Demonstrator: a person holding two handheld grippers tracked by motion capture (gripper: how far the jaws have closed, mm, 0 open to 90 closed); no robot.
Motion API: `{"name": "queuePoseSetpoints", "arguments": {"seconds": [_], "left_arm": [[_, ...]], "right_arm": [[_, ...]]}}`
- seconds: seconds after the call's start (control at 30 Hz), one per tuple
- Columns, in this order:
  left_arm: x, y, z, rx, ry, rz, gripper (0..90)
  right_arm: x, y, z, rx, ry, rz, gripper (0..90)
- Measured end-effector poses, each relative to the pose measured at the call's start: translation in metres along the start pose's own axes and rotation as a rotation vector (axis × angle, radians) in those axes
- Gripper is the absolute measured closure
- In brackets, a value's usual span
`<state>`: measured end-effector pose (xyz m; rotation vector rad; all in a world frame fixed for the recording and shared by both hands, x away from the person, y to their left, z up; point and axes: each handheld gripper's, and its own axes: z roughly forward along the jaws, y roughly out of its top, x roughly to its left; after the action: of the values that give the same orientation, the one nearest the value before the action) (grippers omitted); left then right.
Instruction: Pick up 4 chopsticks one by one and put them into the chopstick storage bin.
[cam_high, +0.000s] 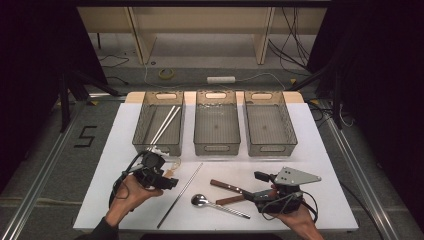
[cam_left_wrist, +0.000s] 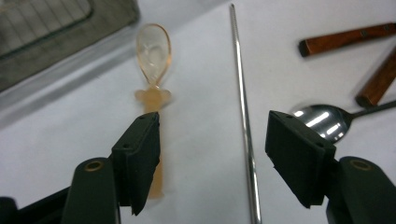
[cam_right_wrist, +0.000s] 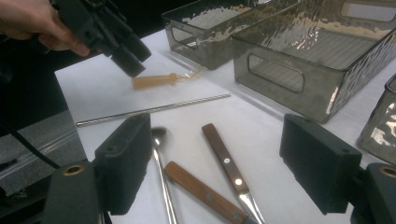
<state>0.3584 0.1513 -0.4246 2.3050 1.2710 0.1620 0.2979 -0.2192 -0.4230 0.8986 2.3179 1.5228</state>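
I am holding my left gripper (cam_left_wrist: 212, 140) at the lower left of the high view, jaws standing wide and gripping nothing. The orange plastic spoon (cam_left_wrist: 153, 60) is lying on the white table (cam_left_wrist: 201, 70), its handle running beside my left jaw. At lower right, my right gripper (cam_right_wrist: 219, 163) is hanging spread above two wooden-handled knives (cam_right_wrist: 224, 163) and a metal spoon (cam_right_wrist: 161, 163), touching none.

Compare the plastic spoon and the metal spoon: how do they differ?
The plastic spoon is translucent orange; the metal spoon is shiny steel. The plastic spoon lies below the left gripper, near the left bin; the metal spoon lies beside the wooden-handled knives. Both rest flat on the table.
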Motion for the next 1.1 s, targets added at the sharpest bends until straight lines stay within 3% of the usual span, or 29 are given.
{"name": "queuePoseSetpoints", "arguments": {"seconds": [0.47, 1.1], "left_arm": [[-0.018, -0.016, 0.015, 0.110, 0.000, 0.060, 38.6], [-0.032, -0.027, 0.030, 0.220, -0.015, 0.127, 59.5]], "right_arm": [[0.001, 0.000, 0.000, 0.003, -0.001, -0.004, 26.3], [0.001, 0.000, 0.000, 0.003, 0.000, -0.008, 26.3]]}}
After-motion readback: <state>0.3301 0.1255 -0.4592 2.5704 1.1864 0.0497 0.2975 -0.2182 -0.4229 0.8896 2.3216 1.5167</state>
